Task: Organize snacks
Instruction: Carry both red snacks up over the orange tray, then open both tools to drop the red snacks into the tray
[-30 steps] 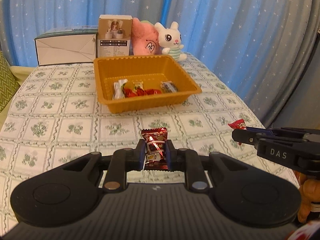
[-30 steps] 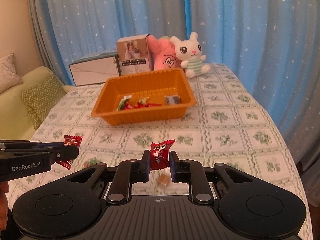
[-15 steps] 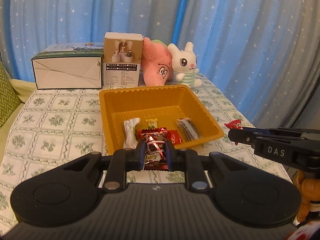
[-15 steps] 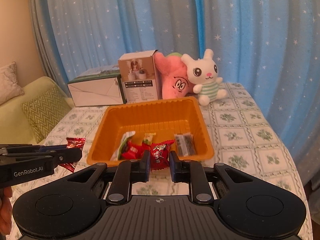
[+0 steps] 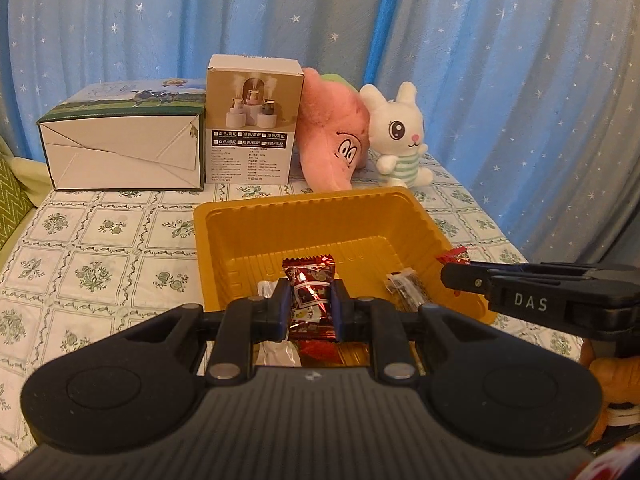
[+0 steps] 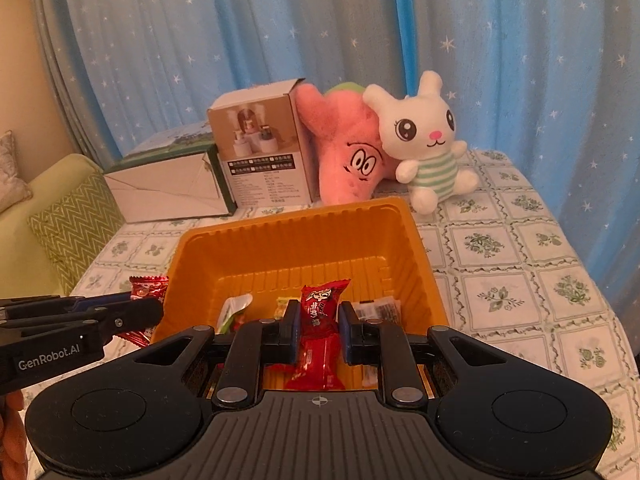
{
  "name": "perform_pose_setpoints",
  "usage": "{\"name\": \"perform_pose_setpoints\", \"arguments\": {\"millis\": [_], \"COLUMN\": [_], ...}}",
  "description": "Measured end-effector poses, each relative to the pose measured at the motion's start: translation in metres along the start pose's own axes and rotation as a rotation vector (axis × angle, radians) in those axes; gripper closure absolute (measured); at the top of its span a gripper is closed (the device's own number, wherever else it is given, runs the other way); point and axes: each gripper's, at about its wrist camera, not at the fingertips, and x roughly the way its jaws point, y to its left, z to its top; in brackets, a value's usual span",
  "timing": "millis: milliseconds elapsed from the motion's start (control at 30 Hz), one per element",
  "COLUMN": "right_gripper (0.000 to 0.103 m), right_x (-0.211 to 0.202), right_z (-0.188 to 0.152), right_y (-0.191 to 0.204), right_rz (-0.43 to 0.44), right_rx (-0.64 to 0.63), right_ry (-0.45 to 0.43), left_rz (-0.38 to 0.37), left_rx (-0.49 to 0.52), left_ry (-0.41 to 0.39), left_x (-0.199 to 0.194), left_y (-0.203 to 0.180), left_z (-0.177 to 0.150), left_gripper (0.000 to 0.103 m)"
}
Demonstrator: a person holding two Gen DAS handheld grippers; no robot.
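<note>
Two grippers pinch crinkly foil candies – left gripper (image 5: 309, 307), right gripper (image 6: 319, 325) – over ribbed tray (image 5: 416, 216).

The left hand-held gripper (image 5: 309, 306) hides the orange tray's (image 5: 312, 208) near wall and part of the white packet (image 5: 276, 354).

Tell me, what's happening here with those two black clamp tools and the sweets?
A person is tidying snacks into an orange tray on a table, with a clamp tool in each hand. The left gripper is shut on a shiny dark-red candy, and the right gripper is shut on a bright red candy. Both candies are held over the tray, which already holds a few wrapped snacks. Neither has been dropped yet.
</note>
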Motion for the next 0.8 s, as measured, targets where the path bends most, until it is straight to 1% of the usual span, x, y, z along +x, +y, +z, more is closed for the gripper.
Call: {"name": "perform_pose_setpoints", "arguments": {"millis": [233,433,500,533,800], "right_gripper": [0.083,0.083,0.083,0.083,0.083], "right_x": [0.031,0.041,0.043,0.043,0.041], "right_z": [0.006,0.009,0.009,0.008,0.004], "right_y": [-0.004,-0.007,-0.009,-0.009,-0.015], "right_rz": [-0.001,-0.004,-0.003,-0.002,-0.002], "right_rx": [0.002,0.017,0.028,0.031,0.047], "right_ry": [0.031,0.038,0.040,0.042,0.053], "left_rz": [0.010,0.013,0.024,0.029,0.051], "left_rx": [0.009,-0.001,-0.015,-0.014,0.006], "left_ry": [0.003,0.018,0.049,0.049,0.054], "left_x": [0.021,0.040,0.046,0.046,0.037], "left_y": [0.002,0.007,0.009,0.009,0.014], "left_z": [0.008,0.010,0.007,0.005,-0.007], "left_gripper": [0.085,0.084,0.077,0.074,0.073]}}
